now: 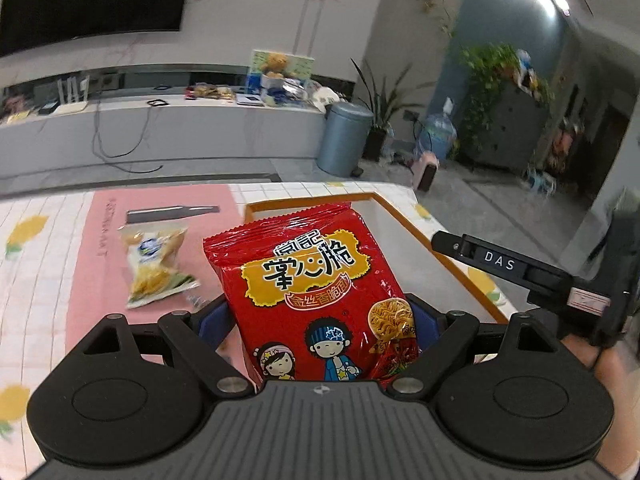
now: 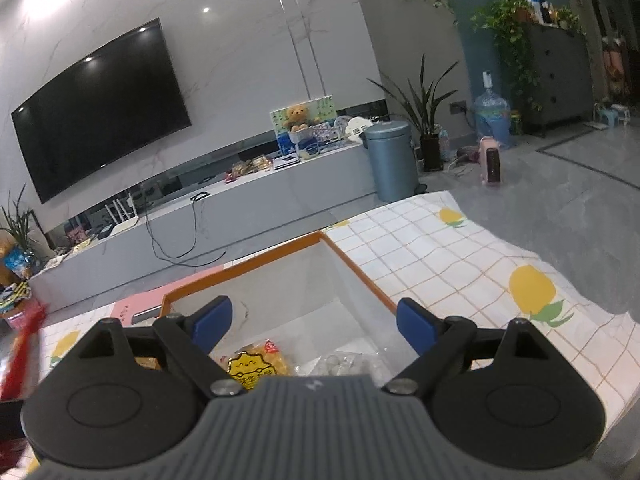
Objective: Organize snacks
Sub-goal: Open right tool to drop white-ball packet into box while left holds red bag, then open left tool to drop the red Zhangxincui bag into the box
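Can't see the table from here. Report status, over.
Left gripper shut on red noodle-snack bag, above the table. Right gripper open, empty, over orange-rimmed box. Yellow snack packet on pink mat. Nothing blocking the box.

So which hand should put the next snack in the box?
The left. Its left gripper is already clamped on the red noodle packet, with the orange-rimmed box just beyond it. The right gripper hangs open and empty above that box, so it would have to fetch a snack first.
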Demonstrator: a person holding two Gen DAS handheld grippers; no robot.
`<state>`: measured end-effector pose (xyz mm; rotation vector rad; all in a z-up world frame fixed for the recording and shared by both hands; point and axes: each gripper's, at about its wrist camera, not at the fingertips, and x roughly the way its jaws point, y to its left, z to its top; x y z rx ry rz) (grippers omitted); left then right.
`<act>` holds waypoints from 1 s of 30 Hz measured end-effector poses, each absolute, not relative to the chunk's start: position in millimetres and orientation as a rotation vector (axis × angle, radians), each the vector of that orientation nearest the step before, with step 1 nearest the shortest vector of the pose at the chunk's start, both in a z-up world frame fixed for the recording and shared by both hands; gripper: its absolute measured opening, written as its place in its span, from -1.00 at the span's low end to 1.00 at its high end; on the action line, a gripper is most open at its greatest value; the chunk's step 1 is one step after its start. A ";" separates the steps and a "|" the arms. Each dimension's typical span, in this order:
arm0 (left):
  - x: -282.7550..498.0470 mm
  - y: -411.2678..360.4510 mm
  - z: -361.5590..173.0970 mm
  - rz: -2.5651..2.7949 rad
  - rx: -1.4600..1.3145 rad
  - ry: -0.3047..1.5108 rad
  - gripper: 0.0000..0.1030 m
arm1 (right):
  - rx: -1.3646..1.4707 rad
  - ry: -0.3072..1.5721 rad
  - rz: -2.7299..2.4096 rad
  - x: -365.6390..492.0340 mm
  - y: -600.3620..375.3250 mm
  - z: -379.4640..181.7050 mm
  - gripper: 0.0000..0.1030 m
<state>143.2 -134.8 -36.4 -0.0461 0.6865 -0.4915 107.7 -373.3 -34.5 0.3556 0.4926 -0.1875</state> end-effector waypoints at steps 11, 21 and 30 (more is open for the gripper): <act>191.6 -204.1 -63.8 -0.480 -0.069 0.736 0.96 | 0.408 0.567 -0.245 114.1 -398.8 -46.0 0.62; 222.3 -244.7 -77.4 -0.435 -0.036 0.755 0.96 | 0.564 0.519 -0.261 97.5 -438.3 -48.9 0.59; 257.3 -267.1 -102.5 -0.410 -0.028 0.831 0.98 | 0.604 0.506 -0.318 90.5 -454.8 -51.4 0.60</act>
